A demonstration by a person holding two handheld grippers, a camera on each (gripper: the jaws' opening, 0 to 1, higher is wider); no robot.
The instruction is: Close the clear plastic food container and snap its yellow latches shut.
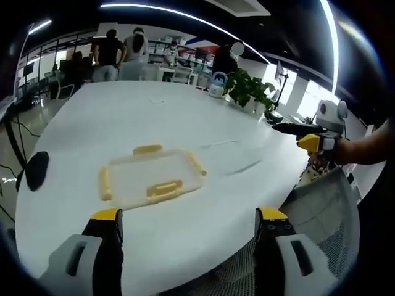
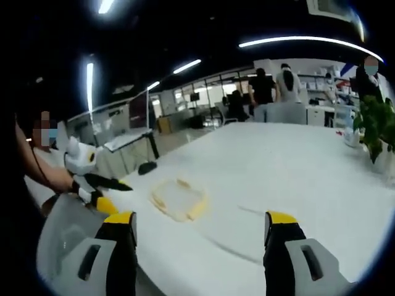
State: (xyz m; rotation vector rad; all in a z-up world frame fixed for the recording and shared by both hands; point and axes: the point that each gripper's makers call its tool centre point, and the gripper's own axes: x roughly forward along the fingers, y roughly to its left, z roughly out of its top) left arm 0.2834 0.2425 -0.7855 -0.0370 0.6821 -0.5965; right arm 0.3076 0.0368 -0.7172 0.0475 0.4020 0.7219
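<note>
The clear plastic container lies flat on the white table, with yellow latches along its sides; I cannot tell whether they are snapped down. My left gripper hovers open in front of it, clear of the near table edge and touching nothing. My right gripper, held in a hand, comes in from the right, well away from the container. In the right gripper view the container sits ahead of my open right gripper, and the left gripper shows at the left.
A potted plant and a kettle stand at the far right of the table. A black round object sits at its left edge. A grey mesh chair back is at lower right. People stand at the back of the office.
</note>
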